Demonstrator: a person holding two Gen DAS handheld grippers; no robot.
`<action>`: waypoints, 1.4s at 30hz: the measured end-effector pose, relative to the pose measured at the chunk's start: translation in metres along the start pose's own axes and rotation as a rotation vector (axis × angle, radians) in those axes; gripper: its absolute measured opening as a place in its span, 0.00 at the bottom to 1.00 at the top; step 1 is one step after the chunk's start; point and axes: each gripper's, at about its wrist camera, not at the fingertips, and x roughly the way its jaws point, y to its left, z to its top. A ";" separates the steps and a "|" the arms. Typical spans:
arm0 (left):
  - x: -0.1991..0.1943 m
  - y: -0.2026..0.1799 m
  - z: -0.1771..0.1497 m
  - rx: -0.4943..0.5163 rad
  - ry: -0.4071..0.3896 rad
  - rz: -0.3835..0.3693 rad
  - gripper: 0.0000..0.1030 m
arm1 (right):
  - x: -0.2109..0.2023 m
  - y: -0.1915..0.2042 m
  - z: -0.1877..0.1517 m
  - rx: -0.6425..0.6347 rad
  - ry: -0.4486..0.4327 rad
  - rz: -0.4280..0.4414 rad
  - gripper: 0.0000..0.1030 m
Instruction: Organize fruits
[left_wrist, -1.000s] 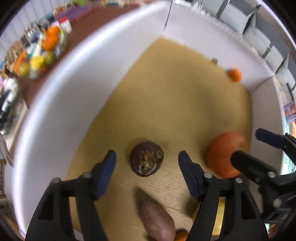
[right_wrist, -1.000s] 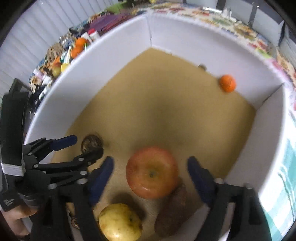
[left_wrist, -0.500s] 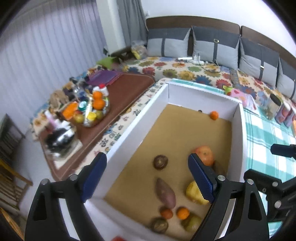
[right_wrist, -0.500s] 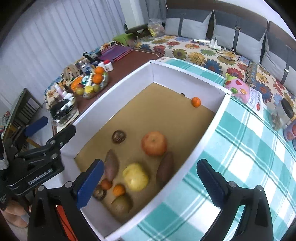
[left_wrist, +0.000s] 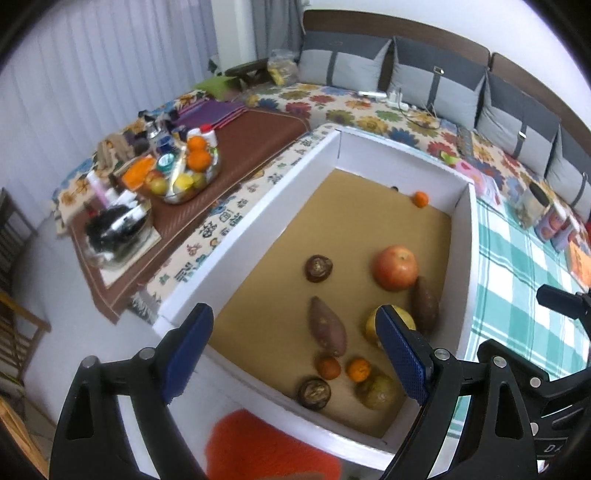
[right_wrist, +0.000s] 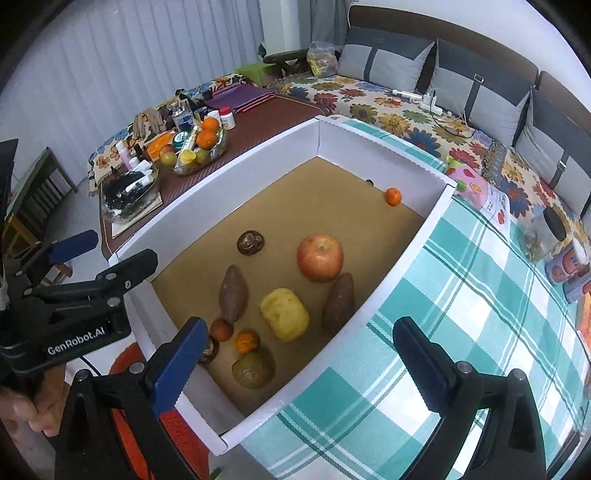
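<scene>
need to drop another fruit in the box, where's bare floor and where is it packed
Bare floor runs along the left wall of the white box, from the dark round fruit back to the far wall, short of the lone small orange. The near end is crowded: sweet potatoes, yellow fruit and red apple cluster there.

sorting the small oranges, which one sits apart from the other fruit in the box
The small orange in the far corner of the white box, beside the end wall. The other two small oranges lie in the near-end cluster, next to a sweet potato.
</scene>
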 end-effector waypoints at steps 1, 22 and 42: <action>-0.001 0.002 -0.001 -0.004 -0.001 0.008 0.88 | 0.000 0.001 0.001 -0.003 0.004 0.003 0.97; -0.003 0.021 -0.002 -0.070 0.004 0.017 0.88 | -0.002 0.013 0.017 -0.010 0.012 -0.030 0.97; -0.002 0.020 -0.005 -0.071 0.008 0.015 0.88 | 0.001 0.013 0.019 -0.009 0.011 -0.032 0.97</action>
